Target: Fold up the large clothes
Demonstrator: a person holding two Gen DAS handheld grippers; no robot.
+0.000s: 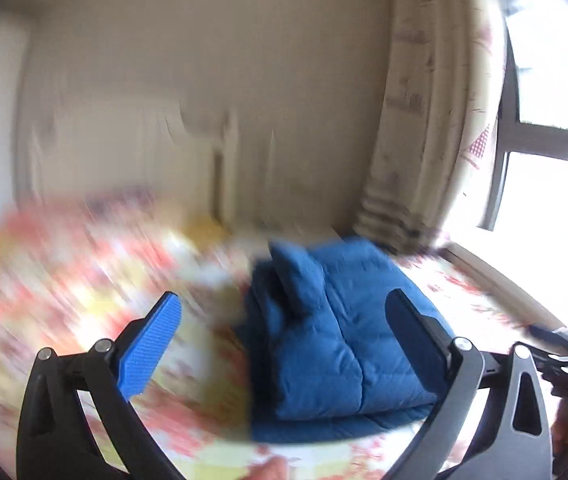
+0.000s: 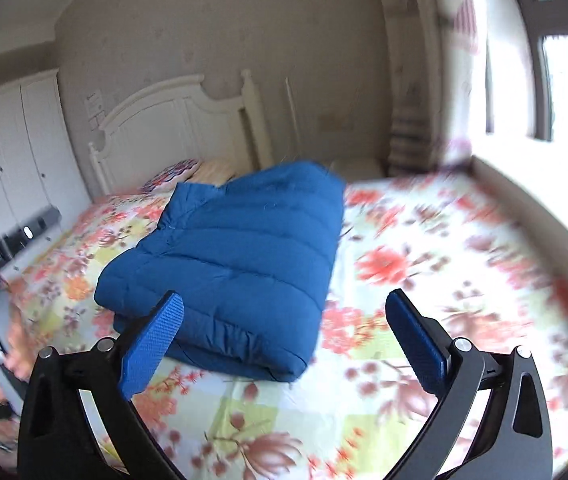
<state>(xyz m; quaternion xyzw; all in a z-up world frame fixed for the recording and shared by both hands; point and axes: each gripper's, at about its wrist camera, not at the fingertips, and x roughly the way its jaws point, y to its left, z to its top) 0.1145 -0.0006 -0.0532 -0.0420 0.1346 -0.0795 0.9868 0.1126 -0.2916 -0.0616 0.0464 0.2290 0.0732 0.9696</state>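
Note:
A blue quilted puffer jacket (image 2: 235,256) lies folded into a thick bundle on the floral bedsheet (image 2: 424,264). It also shows in the left wrist view (image 1: 332,332), where the picture is blurred. My left gripper (image 1: 284,320) is open and empty, held just above and in front of the jacket. My right gripper (image 2: 284,320) is open and empty, above the jacket's near right edge. Neither gripper touches the jacket.
A white headboard (image 2: 163,124) and pillows (image 2: 187,172) stand at the far end of the bed. White wardrobes (image 2: 15,152) are at the left. A curtain (image 2: 416,80) and a bright window (image 2: 564,88) are at the right, with a ledge along the bed.

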